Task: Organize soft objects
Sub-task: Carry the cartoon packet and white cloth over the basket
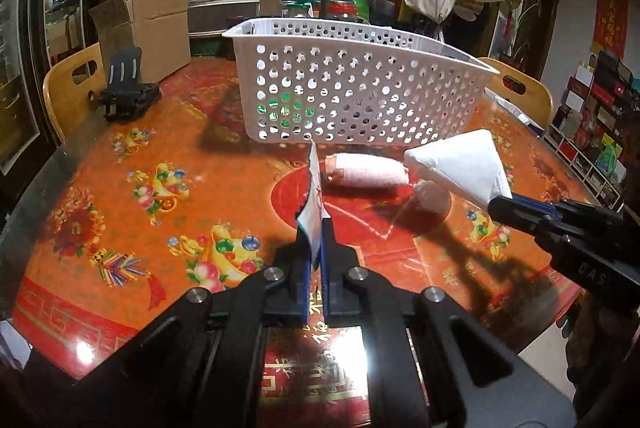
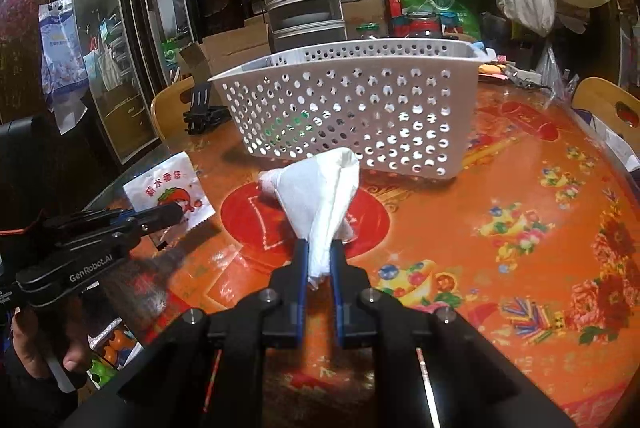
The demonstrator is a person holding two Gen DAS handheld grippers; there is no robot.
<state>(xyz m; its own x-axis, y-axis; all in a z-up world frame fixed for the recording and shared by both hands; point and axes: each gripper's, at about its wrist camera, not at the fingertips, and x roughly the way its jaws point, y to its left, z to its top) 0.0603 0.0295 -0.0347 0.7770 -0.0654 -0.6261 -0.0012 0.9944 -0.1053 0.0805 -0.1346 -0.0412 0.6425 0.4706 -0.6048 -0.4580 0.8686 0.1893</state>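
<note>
My left gripper (image 1: 316, 228) is shut on a thin white packet (image 1: 315, 195) with a red cartoon print, held edge-on above the table; the packet's face shows in the right wrist view (image 2: 170, 193), with the left gripper (image 2: 180, 211) on it. My right gripper (image 2: 320, 248) is shut on a folded white tissue (image 2: 320, 195), held above the table; the tissue also shows in the left wrist view (image 1: 460, 163) with the right gripper (image 1: 494, 205). A pink rolled cloth (image 1: 366, 173) lies on the table before a white perforated basket (image 1: 360, 91), (image 2: 352, 107).
The round table (image 1: 140, 187) has an orange-red patterned cover. A black stand (image 1: 126, 87) and an open cardboard box (image 1: 148, 31) sit at the back left. Wooden chairs (image 1: 68, 83), (image 2: 612, 107) stand around it. Stacked containers, jars and bags crowd the back.
</note>
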